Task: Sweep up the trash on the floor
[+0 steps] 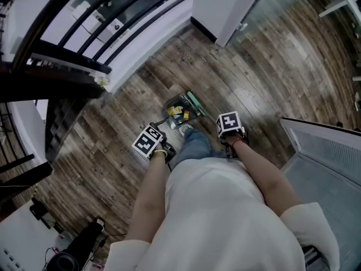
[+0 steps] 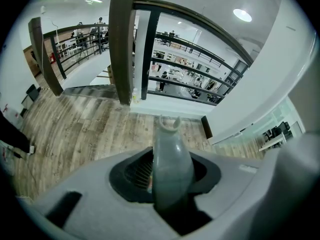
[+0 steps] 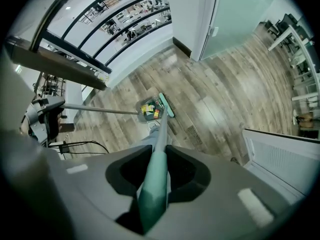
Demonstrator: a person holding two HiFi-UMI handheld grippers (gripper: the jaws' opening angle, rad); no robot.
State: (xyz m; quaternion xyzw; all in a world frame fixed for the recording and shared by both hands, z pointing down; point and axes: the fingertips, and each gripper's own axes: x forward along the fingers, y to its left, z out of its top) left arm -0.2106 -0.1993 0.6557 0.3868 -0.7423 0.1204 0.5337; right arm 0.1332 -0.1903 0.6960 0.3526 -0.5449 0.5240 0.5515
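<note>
**Trash in dustpan; both tools gripped**

1. I see the trash (image 1: pixel 178 112), several small coloured pieces, lying inside the dustpan (image 1: pixel 169 104).
2. The dustpan rests on the wooden floor (image 1: pixel 271 66), just ahead of the person's shoe (image 1: pixel 185 130).
3. The green broom head (image 1: pixel 196 103) sits on the floor just beside the dustpan, on its right in the head view.
4. Left gripper (image 2: pixel 170 184): its fingers are closed on the grey dustpan handle (image 2: pixel 171 159), near the handle's hooked end.
5. Right gripper (image 3: pixel 155 179): its fingers are closed on the teal broom handle (image 3: pixel 159 149), which runs down to the broom head.
6. A black railing (image 1: pixel 113 21) borders the floor beyond the dustpan.
</note>
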